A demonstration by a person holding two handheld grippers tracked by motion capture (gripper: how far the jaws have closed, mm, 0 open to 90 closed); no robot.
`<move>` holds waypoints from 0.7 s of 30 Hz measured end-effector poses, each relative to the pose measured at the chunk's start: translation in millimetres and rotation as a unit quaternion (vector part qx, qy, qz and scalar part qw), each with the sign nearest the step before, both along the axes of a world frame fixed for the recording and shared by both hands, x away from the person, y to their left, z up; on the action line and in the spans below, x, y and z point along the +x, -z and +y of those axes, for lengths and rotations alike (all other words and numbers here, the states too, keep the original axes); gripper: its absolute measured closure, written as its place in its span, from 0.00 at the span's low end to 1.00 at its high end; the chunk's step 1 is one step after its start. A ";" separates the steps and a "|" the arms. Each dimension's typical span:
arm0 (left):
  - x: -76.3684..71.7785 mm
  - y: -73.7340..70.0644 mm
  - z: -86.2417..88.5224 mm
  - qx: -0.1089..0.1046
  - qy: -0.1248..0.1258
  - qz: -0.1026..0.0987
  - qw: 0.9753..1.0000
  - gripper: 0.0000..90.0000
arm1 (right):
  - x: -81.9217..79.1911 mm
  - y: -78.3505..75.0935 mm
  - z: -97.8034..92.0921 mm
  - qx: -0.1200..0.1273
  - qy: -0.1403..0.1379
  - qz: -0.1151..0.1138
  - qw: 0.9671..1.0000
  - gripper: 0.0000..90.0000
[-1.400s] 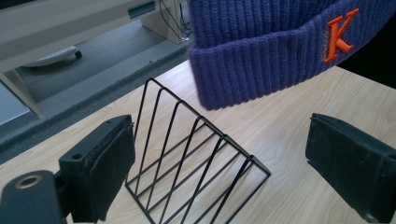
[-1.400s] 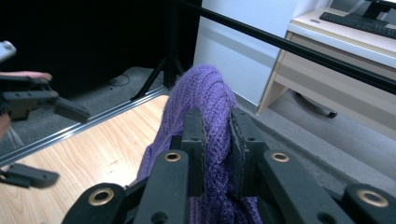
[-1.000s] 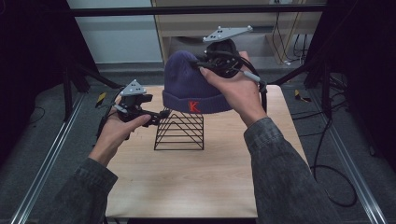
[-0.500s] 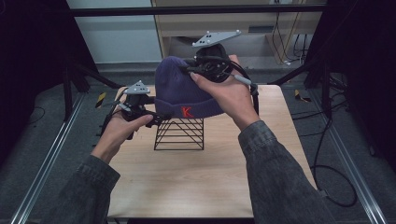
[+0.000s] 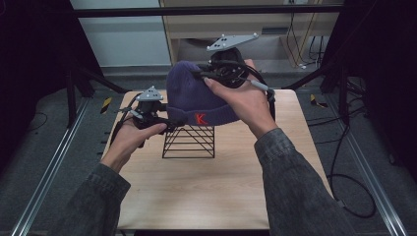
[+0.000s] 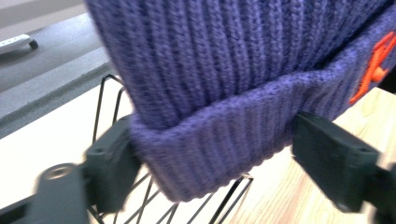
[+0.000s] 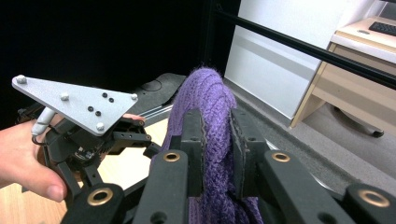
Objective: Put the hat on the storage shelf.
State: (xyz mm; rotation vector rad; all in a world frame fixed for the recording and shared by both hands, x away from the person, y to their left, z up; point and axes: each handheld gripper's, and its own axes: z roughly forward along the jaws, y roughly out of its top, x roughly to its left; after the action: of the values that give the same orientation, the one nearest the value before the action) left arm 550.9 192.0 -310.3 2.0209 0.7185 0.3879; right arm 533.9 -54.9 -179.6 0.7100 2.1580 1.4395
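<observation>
A purple knitted beanie (image 5: 196,98) with a red letter on its folded cuff hangs at the centre of the high view, over a black wire rack (image 5: 189,141) that stands on the wooden tabletop (image 5: 196,196). The hat's lower edge sits at the rack's top; whether they touch cannot be told.

The right tongs (image 7: 217,135), seen in the right gripper view, are closed on a bunched fold of the beanie's crown, the knit pinched between both black pads. In the high view they sit at the upper centre, held in the right hand (image 5: 243,101).

The left tongs (image 6: 212,158) stand wide apart around the cuff, one jaw at each side of it, not squeezing it. The left hand (image 5: 133,137) holds them at centre left of the high view.
</observation>
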 end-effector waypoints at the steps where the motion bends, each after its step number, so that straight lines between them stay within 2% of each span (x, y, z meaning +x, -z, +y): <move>1: 0.5 0.0 0.7 0.000 -0.002 0.001 1.000 0.27 | 0.4 0.5 -0.3 -0.001 0.000 0.000 1.000 0.86; 4: 1.8 -0.4 2.9 0.010 -0.019 -0.003 1.000 0.48 | 0.4 1.6 -0.6 -0.001 0.001 0.001 1.000 0.86; 10: 3.5 0.7 -0.2 0.012 -0.022 -0.005 1.000 0.75 | 3.0 3.8 -1.2 -0.005 0.004 0.002 1.000 0.86; 16: -2.8 -4.2 4.2 0.019 -0.039 -0.021 0.999 0.81 | 7.4 7.4 -7.9 -0.007 0.016 0.005 1.000 0.86; 19: -4.4 -5.8 11.8 0.007 -0.047 -0.019 0.999 0.81 | 11.8 11.1 -11.7 -0.003 0.024 0.010 1.000 0.85; 21: -5.0 -5.7 16.2 0.011 -0.050 -0.020 0.999 0.81 | 15.1 13.8 -12.4 -0.001 0.026 0.014 1.000 0.85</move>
State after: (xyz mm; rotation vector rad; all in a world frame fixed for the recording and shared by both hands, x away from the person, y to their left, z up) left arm 545.9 208.2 -304.6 1.9966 0.7943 0.4954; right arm 549.0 -67.2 -193.4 0.7843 2.1449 1.4080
